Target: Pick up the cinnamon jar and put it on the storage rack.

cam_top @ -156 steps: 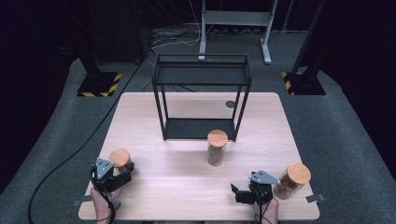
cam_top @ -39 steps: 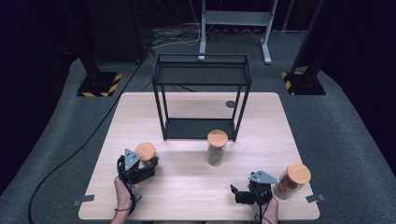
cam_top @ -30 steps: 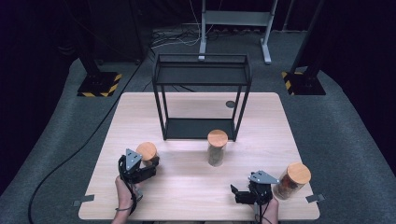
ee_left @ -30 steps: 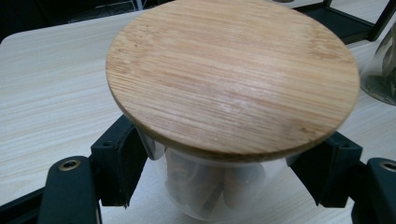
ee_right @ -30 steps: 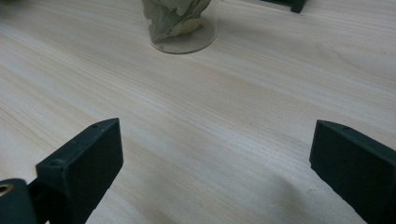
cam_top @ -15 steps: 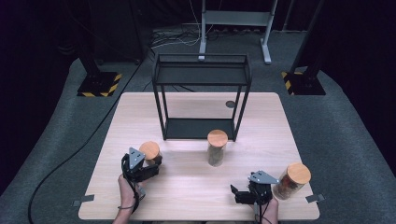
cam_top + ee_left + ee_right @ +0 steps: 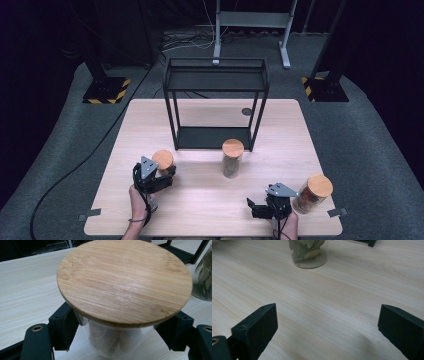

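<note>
My left gripper (image 7: pixel 161 174) is shut on a glass jar with a round wooden lid (image 7: pixel 162 160), at the table's front left. In the left gripper view the lid (image 7: pixel 125 280) spreads over the black pads (image 7: pixel 62 327), which press on the glass from both sides. I cannot tell whether the jar rests on the table. My right gripper (image 7: pixel 264 205) sits at the front right with its jaws wide apart and bare wood between them (image 7: pixel 327 332). A jar of dried leaves (image 7: pixel 233 157) stands mid-table, ahead of that gripper (image 7: pixel 308 252).
A black metal rack (image 7: pixel 215 107) stands at the back middle of the wooden table (image 7: pixel 210 210), just behind the leaf jar. A third wooden-lidded jar (image 7: pixel 312 192) with orange-brown contents stands right of my right gripper. A small dark disc (image 7: pixel 246 111) lies beside the rack.
My left gripper has carried its jar from the table's front left corner rightward and a little farther in, toward the rack. The right gripper and the other two jars have stayed put.
</note>
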A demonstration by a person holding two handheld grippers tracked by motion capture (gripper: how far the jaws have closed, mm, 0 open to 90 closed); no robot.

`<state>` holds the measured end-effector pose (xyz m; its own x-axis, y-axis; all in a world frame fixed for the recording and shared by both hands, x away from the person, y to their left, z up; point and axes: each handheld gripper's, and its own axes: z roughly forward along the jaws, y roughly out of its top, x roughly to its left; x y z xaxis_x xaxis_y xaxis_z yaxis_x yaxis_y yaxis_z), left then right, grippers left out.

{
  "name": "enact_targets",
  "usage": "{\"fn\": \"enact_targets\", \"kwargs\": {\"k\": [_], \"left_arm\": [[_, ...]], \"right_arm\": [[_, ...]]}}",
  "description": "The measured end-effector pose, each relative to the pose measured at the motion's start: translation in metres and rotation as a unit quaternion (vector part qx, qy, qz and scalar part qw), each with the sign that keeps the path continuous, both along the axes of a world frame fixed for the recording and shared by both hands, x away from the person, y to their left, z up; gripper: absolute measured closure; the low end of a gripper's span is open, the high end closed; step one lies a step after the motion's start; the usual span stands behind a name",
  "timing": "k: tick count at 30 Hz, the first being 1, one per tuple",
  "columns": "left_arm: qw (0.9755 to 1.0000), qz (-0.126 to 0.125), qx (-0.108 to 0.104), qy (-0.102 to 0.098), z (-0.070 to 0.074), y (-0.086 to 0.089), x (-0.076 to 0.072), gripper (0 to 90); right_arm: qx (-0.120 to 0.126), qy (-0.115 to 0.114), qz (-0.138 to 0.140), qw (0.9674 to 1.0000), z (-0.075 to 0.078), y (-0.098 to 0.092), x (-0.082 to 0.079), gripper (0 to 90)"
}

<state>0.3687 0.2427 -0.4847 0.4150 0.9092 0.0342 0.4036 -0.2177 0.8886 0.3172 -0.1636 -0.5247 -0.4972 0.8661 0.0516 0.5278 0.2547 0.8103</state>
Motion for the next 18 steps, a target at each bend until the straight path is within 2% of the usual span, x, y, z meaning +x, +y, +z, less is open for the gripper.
{"fn": "enact_targets", "kwargs": {"k": [18], "left_arm": [[0.9999,-0.010,-0.004,0.000,0.001,-0.011,0.005,24.6]], "right_arm": [[0.000,-0.001,-0.001,1.0000,0.000,0.000,0.000,1.9]]}}
